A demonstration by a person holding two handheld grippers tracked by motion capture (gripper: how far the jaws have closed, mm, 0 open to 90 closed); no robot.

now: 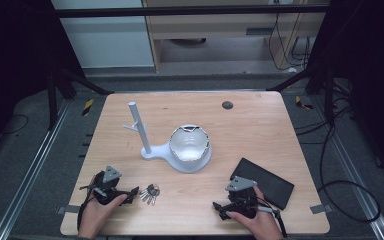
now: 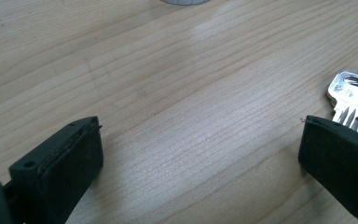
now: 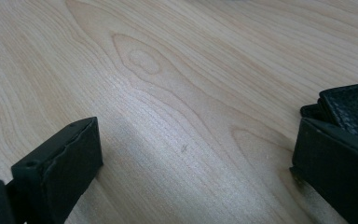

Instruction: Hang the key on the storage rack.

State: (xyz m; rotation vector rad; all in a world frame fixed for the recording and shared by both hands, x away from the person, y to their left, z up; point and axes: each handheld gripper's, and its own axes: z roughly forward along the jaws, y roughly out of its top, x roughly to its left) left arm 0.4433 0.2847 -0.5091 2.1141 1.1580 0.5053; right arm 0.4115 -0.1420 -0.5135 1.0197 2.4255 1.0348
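A bunch of silver keys (image 1: 150,193) lies on the wooden table (image 1: 260,125) near its front left. My left gripper (image 1: 133,192) rests just left of the keys, pointing at them. In the left gripper view my left gripper (image 2: 200,135) stands open over bare wood, with the keys (image 2: 354,100) just beyond its right jaw. A flat black case (image 1: 263,182) lies at the front right. My right gripper (image 1: 218,207) rests in front of it, pointing left. In the right gripper view my right gripper (image 3: 196,140) is open and empty, the black case (image 3: 354,107) behind its right jaw.
A white stand (image 1: 145,150) with an upright post and a side peg sits mid-table, and a white bowl (image 1: 189,143) rests on its round base. A small dark disc (image 1: 227,105) lies near the far edge. Cables trail on the floor at the right.
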